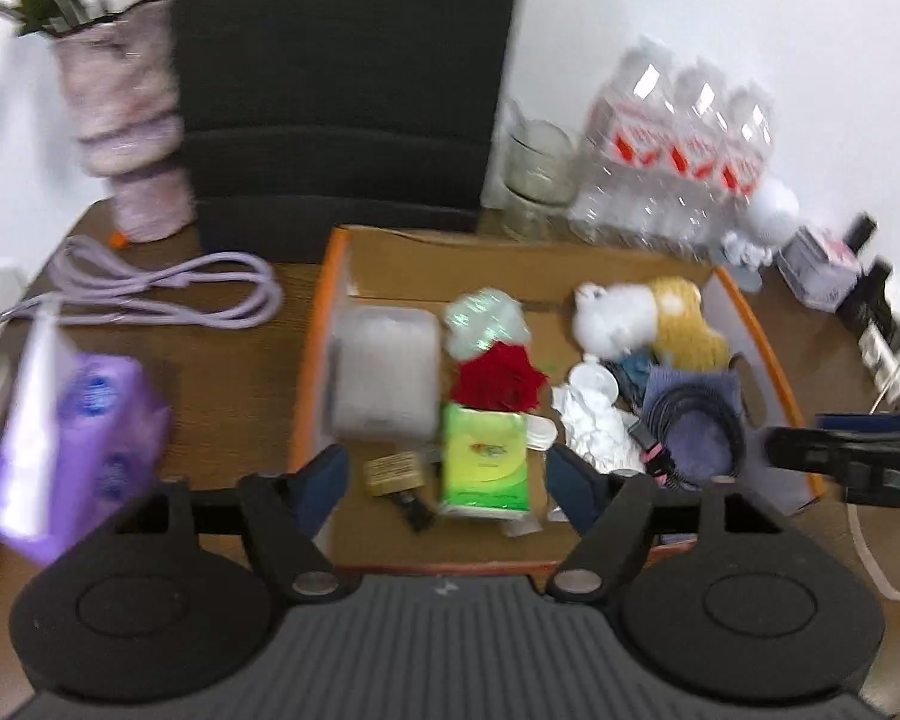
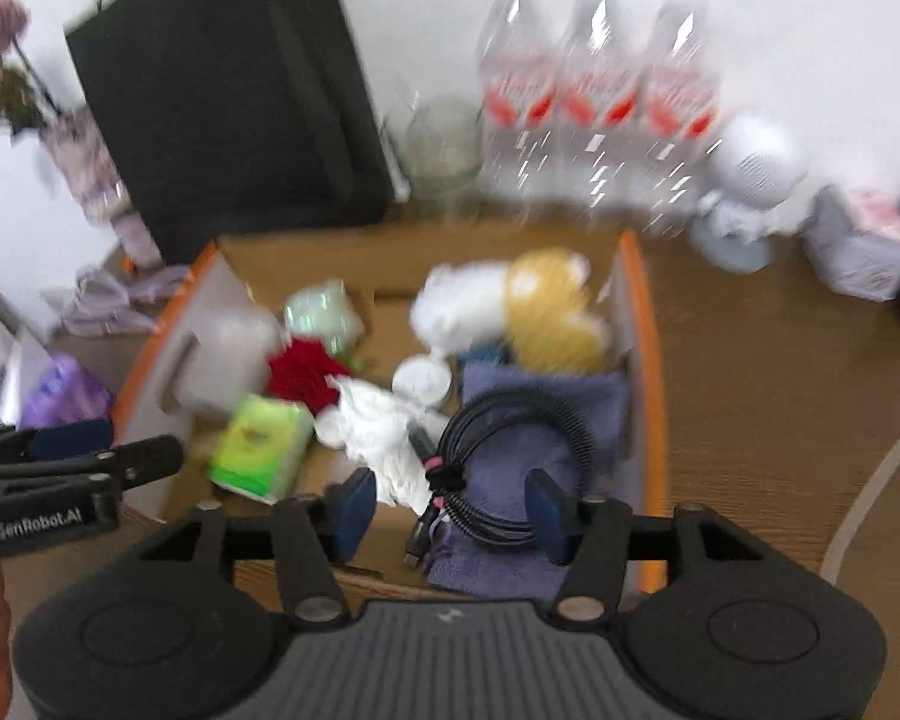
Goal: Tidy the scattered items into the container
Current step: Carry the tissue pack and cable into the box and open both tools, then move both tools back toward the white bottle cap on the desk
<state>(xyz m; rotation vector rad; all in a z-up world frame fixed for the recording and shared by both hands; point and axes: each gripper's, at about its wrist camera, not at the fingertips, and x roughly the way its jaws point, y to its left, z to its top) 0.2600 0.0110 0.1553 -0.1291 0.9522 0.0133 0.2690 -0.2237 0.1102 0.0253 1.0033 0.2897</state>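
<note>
The left gripper [image 1: 447, 480] hangs spread and empty above the near edge of the cardboard box [image 1: 312, 360], with the green tissue pack [image 1: 485, 461] lying in the box between its fingers. The right gripper [image 2: 447, 510] is likewise spread wide and holding nothing, over the box's near right corner, where a coiled black cable [image 2: 510, 468] rests on a folded purple cloth [image 2: 546, 414]. Deeper in the box sit crumpled white paper [image 2: 384, 432], a red flower [image 1: 498, 378], a clear plastic case [image 1: 387, 372] and, at the far end, a white and yellow plush toy [image 1: 654, 318].

My reading is that most of the tidying is done and both grippers are between picks. Left of the box, a purple tissue pack [image 1: 72, 444] and a lilac cable [image 1: 168, 294] lie on the wooden table [image 1: 234, 360]; the next move probably calls for the left gripper to swing out to one of them, centre its fingers and close.

Behind the box stand a black bag [image 1: 342, 90], a glass jar [image 1: 537, 174] and shrink-wrapped water bottles [image 1: 678, 162] against a white wall [image 1: 750, 12], all blurred
</note>
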